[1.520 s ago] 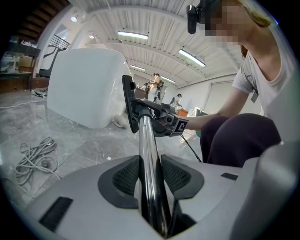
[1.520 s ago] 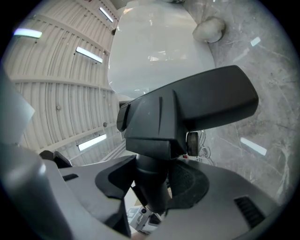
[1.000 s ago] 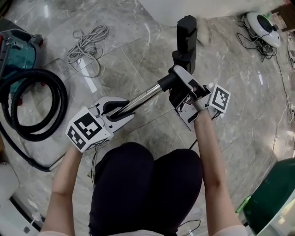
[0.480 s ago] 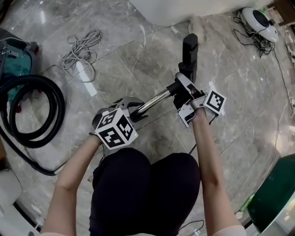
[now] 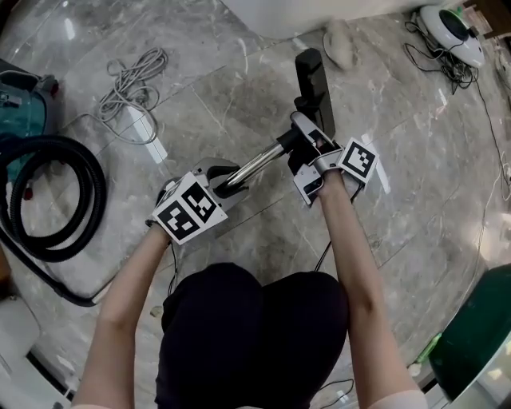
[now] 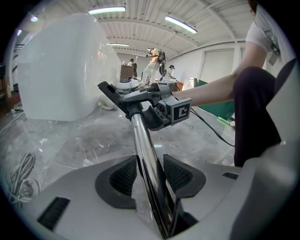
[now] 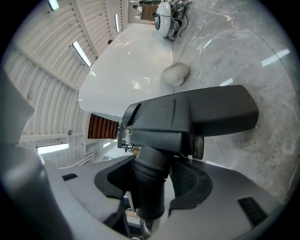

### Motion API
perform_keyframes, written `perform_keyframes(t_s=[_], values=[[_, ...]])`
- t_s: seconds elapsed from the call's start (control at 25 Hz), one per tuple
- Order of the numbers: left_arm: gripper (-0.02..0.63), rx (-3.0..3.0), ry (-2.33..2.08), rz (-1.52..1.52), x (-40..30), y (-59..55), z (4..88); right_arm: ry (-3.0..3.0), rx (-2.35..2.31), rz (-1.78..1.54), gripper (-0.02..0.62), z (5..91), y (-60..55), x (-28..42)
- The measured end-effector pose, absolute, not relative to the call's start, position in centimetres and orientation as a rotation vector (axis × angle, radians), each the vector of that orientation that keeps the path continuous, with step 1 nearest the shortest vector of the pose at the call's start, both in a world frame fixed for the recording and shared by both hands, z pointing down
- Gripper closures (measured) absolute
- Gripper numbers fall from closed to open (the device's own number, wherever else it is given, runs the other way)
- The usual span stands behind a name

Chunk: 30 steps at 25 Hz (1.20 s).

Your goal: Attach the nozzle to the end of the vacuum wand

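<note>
The left gripper (image 6: 150, 176) had just been opening, and its jaws stood apart with the chrome vacuum wand (image 6: 140, 136) running between them; the pads looked to sit just clear of the tube, though the steep angle left that uncertain. The right gripper (image 7: 154, 180) was clenched on the black neck of the nozzle (image 7: 197, 117), both pads pressing its round collar. The nozzle sat on the far end of the wand, its flat head pointing toward the white body (image 5: 319, 12) at the far edge of the marble floor (image 5: 239, 80). Well off to the person's left on that floor lay a coiled black hose (image 5: 97, 188), a teal vacuum cleaner (image 5: 20, 104) and a loose grey cord (image 5: 128, 80).
</note>
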<state>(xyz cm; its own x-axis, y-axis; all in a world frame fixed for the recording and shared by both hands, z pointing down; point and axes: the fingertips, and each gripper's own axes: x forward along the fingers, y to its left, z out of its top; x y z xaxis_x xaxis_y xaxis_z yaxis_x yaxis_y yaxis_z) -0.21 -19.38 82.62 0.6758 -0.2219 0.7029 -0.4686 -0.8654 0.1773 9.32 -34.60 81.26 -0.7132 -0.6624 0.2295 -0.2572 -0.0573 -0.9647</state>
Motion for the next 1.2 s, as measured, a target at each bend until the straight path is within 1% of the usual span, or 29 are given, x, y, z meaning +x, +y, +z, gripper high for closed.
perform_keyframes(t_s=[0.2,0.36,0.48,0.6,0.88,1.08,1.12,1.16,1.2], values=[[0.423,2.539,-0.606,1.025,-0.5,-20.3,83.4,1.924,-0.942,-1.825,0.367,81.4,-35.3,8.6],[0.423,2.549,-0.766,1.182,-1.3,-22.1,84.7,1.877,-0.961,-1.829,0.319,82.0,-35.3,9.3],[0.42,2.479,-0.909,1.198,-3.0,-23.7,86.0,1.89,-0.97,-1.822,0.304,82.4,-34.6,10.3],[0.419,2.411,-0.937,1.143,-4.5,-24.4,87.0,1.896,-0.975,-1.821,0.301,82.7,-33.6,11.2],[0.419,2.442,-0.89,1.167,-3.4,-23.3,86.7,1.889,-0.937,-1.793,0.301,82.0,-31.9,12.5],[0.422,2.442,-0.934,1.011,-3.6,-24.1,83.6,2.103,-0.945,-1.683,0.304,78.8,-31.6,11.7],[0.423,2.439,-0.955,0.968,-3.9,-24.4,82.3,2.144,-0.977,-1.649,0.314,77.8,-31.5,11.7],[0.444,2.43,-0.988,0.929,-4.4,-24.6,80.8,2.177,-1.031,-1.614,0.389,76.7,-31.4,11.8],[0.5,2.418,-1.031,0.897,-5.0,-24.8,79.1,2.203,-1.102,-1.578,0.507,75.6,-31.2,12.0]])
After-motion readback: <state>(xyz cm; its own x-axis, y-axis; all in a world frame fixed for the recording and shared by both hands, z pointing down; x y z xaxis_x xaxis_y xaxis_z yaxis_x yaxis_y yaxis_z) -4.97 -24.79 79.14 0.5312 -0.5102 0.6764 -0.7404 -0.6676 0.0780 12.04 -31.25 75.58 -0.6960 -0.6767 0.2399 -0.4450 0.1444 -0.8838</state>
